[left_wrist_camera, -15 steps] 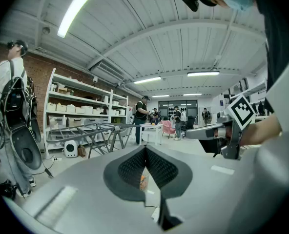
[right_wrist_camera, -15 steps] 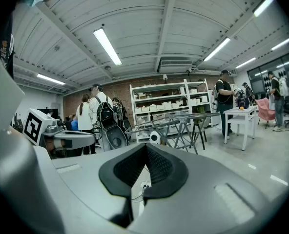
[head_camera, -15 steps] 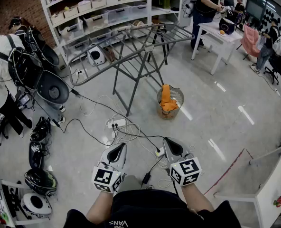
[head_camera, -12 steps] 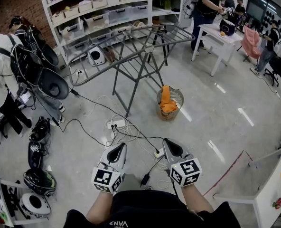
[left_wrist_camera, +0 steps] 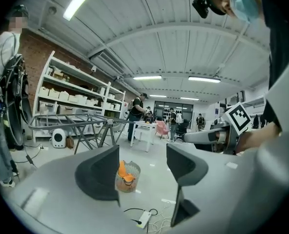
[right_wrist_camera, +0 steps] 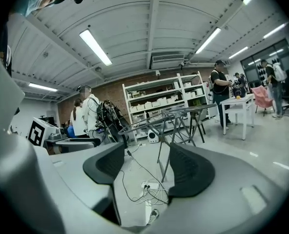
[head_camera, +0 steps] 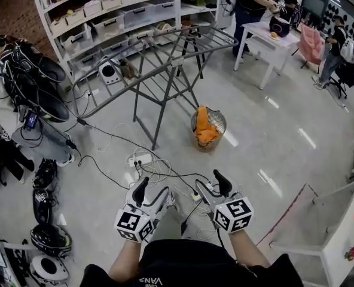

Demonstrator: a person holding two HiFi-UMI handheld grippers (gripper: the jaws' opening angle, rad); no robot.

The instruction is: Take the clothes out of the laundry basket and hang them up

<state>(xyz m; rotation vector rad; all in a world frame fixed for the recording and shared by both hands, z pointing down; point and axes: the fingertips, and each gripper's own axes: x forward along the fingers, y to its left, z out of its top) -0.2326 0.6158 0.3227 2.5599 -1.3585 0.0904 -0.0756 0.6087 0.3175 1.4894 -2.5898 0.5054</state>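
Where left gripper view frames basket (left_wrist_camera: 128, 177) | right gripper view: rack (right_wrist_camera: 174, 115)

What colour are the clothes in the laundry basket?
Orange. The clothes in the laundry basket show best in the head view.

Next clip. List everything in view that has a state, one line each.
left claw: open, empty
right claw: open, empty
laundry basket: upright on the floor, holding clothes
orange clothes: in the basket, not yet taken out
drying rack: unfolded, nothing hung on it
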